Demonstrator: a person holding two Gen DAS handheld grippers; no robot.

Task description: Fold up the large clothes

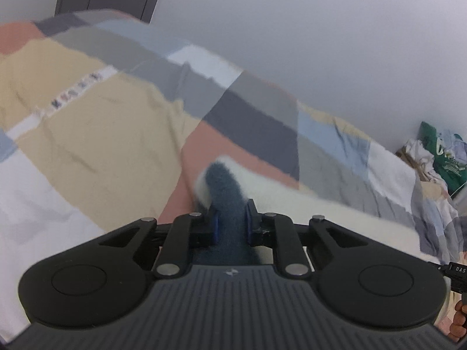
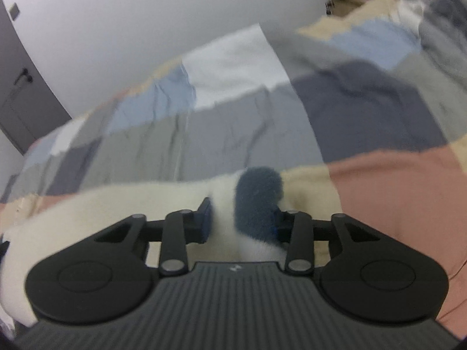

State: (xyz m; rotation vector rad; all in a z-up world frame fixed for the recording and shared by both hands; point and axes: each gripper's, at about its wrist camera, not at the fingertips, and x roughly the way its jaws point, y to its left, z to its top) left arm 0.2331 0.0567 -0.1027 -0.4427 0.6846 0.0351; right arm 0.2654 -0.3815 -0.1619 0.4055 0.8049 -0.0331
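Home bedroom: patchwork bedspread (image 1: 87, 122) covering a bed, clothes pile (image 1: 432, 157) sitting by wall, door (image 2: 17, 108) showing

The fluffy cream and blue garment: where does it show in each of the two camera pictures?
Left wrist view: the fluffy cream and blue garment sits low centre, its blue part pinched in the left gripper.
Right wrist view: low centre, clamped in the right gripper, cream trailing left.
Shared landmark: the patchwork bedspread beneath.
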